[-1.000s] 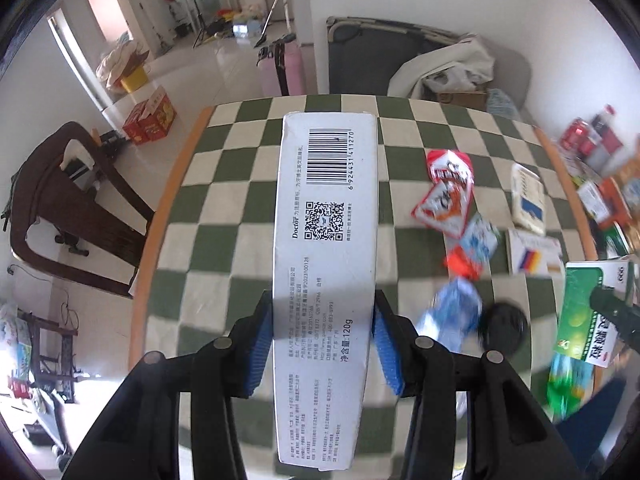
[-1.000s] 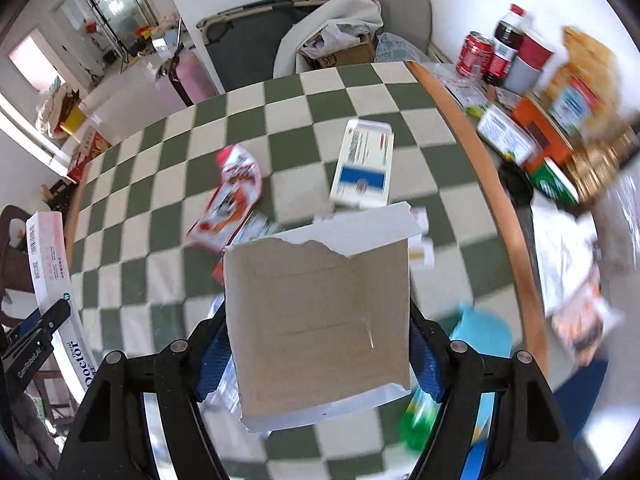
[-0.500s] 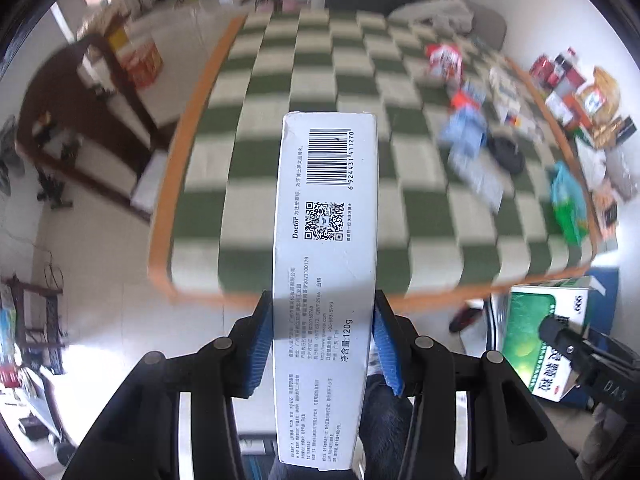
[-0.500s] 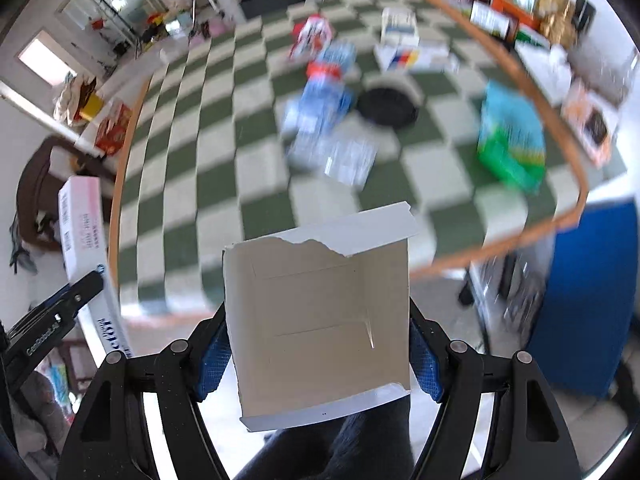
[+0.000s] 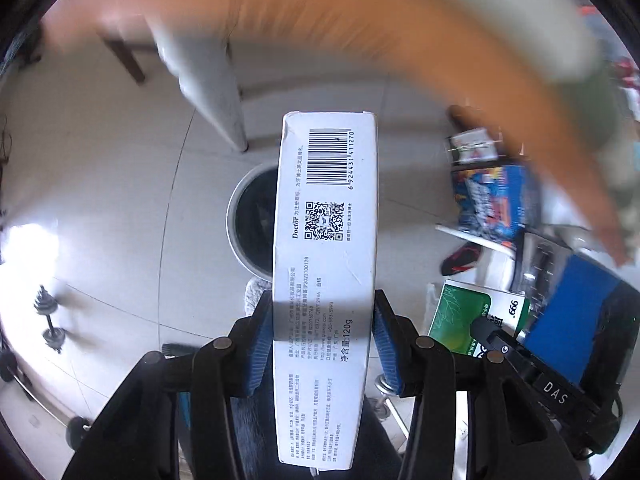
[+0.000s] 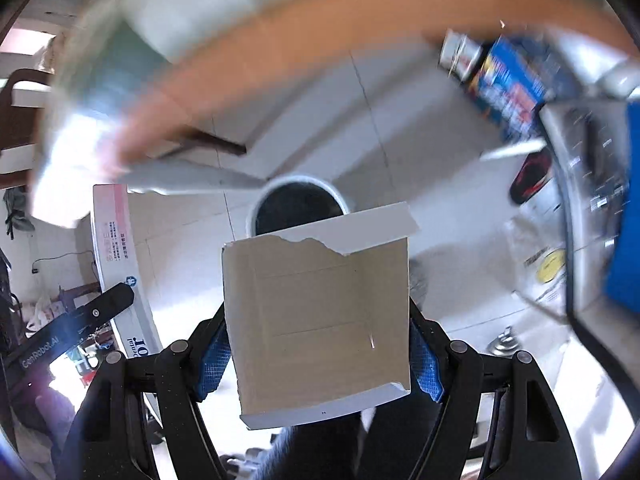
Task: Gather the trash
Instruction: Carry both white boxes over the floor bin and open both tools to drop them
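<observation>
Pinching a long box (image 5: 326, 280), the left tool (image 5: 323, 344) points lengthwise over the bin (image 5: 252, 224) ahead, while the right tool (image 6: 320, 356) clamps torn card (image 6: 320, 312).

The toothpaste box (image 5: 325, 280) was white with black barcode and print, the torn carton (image 6: 318, 312) plain brown inside with white edges, the bin (image 5: 250, 220) white-rimmed and dark inside, and the gripper pads (image 5: 260, 344) blue.

A white bin (image 5: 256, 220) stands on tiled floor (image 5: 120, 200).
</observation>
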